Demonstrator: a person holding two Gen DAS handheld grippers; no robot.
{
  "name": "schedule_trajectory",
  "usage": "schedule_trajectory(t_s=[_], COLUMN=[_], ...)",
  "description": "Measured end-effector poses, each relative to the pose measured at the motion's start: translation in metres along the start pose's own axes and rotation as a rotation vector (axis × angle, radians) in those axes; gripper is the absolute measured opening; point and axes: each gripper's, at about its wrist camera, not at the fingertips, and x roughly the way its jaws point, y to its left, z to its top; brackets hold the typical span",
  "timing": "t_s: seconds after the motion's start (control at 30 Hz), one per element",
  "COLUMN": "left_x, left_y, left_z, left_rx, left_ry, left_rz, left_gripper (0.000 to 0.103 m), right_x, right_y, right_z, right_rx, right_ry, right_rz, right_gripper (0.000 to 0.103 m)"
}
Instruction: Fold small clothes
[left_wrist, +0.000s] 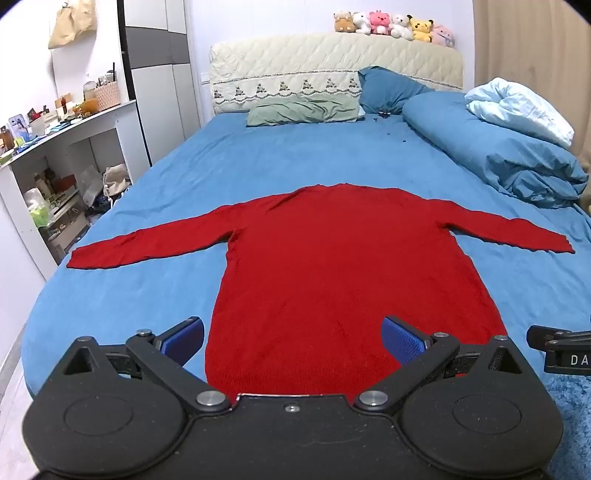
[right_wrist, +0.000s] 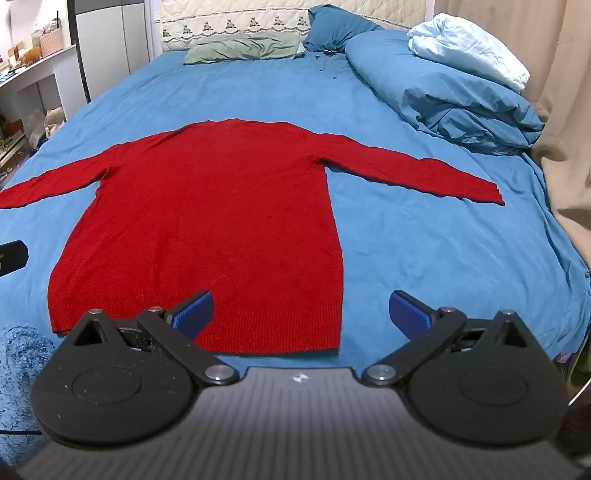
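Note:
A red long-sleeved sweater (left_wrist: 347, 266) lies flat on the blue bed sheet (left_wrist: 258, 158), hem nearest me, both sleeves spread out sideways. It also shows in the right wrist view (right_wrist: 210, 218). My left gripper (left_wrist: 293, 341) is open and empty, hovering over the hem's left half. My right gripper (right_wrist: 301, 314) is open and empty, hovering over the hem's right corner. The right gripper's body shows at the left wrist view's right edge (left_wrist: 561, 349).
A rolled blue duvet (left_wrist: 498, 147) with a pale blue blanket lies along the bed's right side. Green and blue pillows (left_wrist: 303, 110) sit at the headboard. White shelves (left_wrist: 62, 155) with clutter stand left of the bed. A curtain (right_wrist: 565, 110) hangs at right.

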Motion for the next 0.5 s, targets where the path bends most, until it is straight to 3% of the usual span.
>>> schedule_trajectory(t_s=[0.5], left_x=[0.0001], left_y=[-0.0047], left_z=[-0.0016], left_rx=[0.016], left_ry=[0.01], left_rz=[0.007], left_gripper=[0.103], right_x=[0.005], right_y=[0.002], right_z=[-0.0039], right_rx=[-0.002], right_ry=[0.002], right_rz=[0.007], right_gripper=[0.103])
